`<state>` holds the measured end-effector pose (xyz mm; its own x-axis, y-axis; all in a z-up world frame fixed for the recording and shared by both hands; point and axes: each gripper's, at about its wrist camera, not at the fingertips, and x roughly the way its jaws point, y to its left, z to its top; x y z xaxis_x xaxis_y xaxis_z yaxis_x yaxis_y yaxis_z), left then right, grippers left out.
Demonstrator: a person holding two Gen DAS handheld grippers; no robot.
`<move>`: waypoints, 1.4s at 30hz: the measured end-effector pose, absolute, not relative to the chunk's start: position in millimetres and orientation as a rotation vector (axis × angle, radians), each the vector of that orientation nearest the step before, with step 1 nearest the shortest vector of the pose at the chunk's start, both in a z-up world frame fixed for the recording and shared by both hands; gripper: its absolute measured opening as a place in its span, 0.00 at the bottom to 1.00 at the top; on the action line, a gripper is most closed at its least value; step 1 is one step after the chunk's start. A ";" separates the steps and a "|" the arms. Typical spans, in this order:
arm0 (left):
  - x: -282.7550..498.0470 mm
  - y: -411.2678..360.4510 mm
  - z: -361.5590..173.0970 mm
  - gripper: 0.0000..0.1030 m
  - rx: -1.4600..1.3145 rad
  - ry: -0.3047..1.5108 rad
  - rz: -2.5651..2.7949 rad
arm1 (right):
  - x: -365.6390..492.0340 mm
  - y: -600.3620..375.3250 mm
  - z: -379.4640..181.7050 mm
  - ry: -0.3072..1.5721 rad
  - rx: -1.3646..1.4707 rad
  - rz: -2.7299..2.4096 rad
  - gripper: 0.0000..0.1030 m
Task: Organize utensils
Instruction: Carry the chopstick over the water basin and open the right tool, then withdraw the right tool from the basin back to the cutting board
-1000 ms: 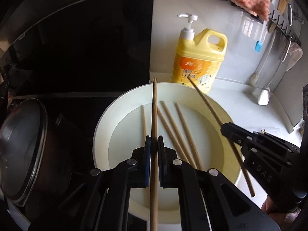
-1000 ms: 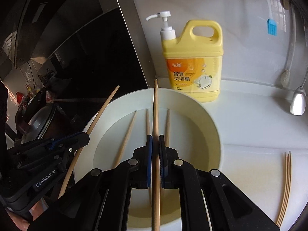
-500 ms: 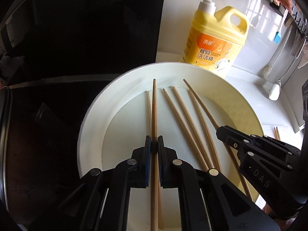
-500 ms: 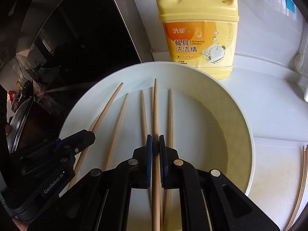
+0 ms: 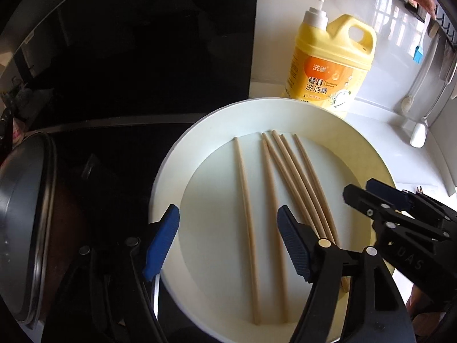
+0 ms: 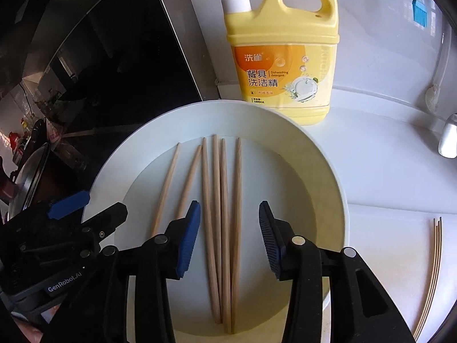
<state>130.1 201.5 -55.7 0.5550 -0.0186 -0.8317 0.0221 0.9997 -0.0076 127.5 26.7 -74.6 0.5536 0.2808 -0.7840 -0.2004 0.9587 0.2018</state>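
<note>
Chopsticks (image 6: 220,228), six in all, lie loose in the white plate (image 6: 322,177) on the worktop (image 6: 385,171). Left hand-held gripper (image 5: 228,237) and right hand-held gripper (image 6: 228,237) have just been opening, jaws now spread above the sticks, pinching nothing.

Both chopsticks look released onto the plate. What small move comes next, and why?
Probably lift both tools straight up off the white plate. The left tool and right tool have just opened and grip nothing; six chopsticks lie flat in the plate. A few thin sticks lie on the counter right of the plate, likely next.
</note>
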 end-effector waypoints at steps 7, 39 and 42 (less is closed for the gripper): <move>120.0 211.4 -50.6 0.78 -0.008 0.995 0.015 | 117.5 23.4 -69.2 0.941 0.095 0.290 0.47; 76.9 171.3 -23.2 0.88 0.057 0.965 -0.194 | 18.8 -21.4 -60.7 0.934 0.184 0.059 0.59; 73.3 152.4 -23.2 0.88 0.068 0.962 -0.233 | 7.1 -43.0 -60.9 0.933 0.213 0.011 0.59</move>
<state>73.3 152.4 -23.2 0.5491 -0.1669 -0.8189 0.2268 0.9728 -0.0462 7.1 -43.0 -60.9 0.5972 0.1015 -0.7957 0.0825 0.9789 0.1868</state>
